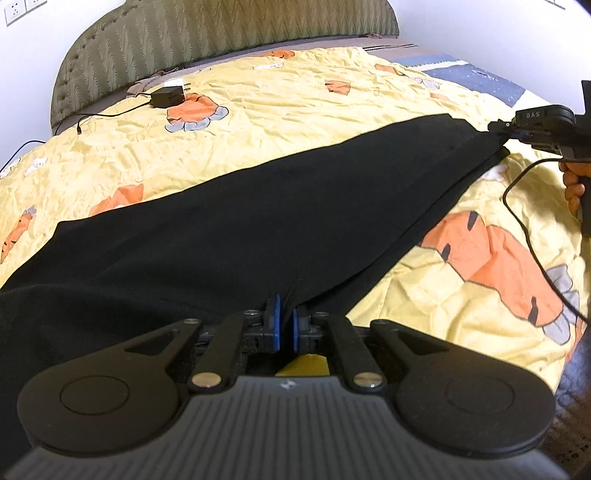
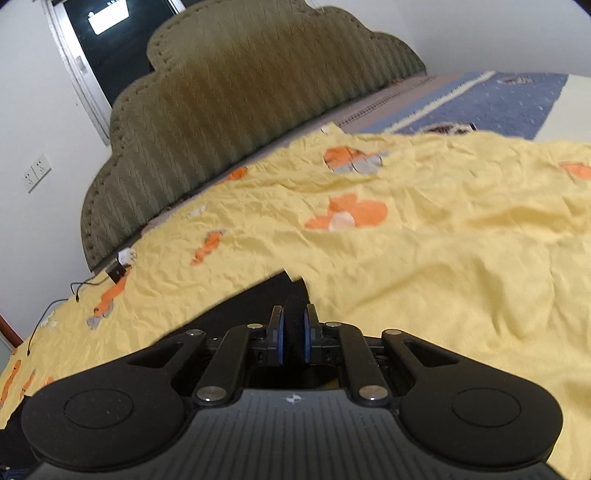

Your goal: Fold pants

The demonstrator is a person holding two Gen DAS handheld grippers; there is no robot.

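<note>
Black pants [image 1: 240, 221] lie stretched in a long band across a yellow bedspread [image 1: 277, 110] with orange cartoon prints. My left gripper [image 1: 285, 312] is shut on the near end of the cloth, which bunches between its blue pads [image 1: 275, 325]. At the far right of the left wrist view my right gripper [image 1: 496, 127], held by a hand [image 1: 572, 184], pinches the other end of the pants and holds it taut. In the right wrist view the right gripper [image 2: 293, 321] is shut on a fold of the black pants [image 2: 258, 299]; the rest of the cloth runs off to the lower left.
A black power adapter [image 1: 168, 96] with a white plug and trailing cable lies near the olive padded headboard [image 1: 221, 33]. A blue patterned blanket [image 2: 498, 99] covers the far side of the bed. A black cable [image 1: 524, 221] hangs from the right gripper. Wall sockets [image 2: 37, 171] sit left of the headboard.
</note>
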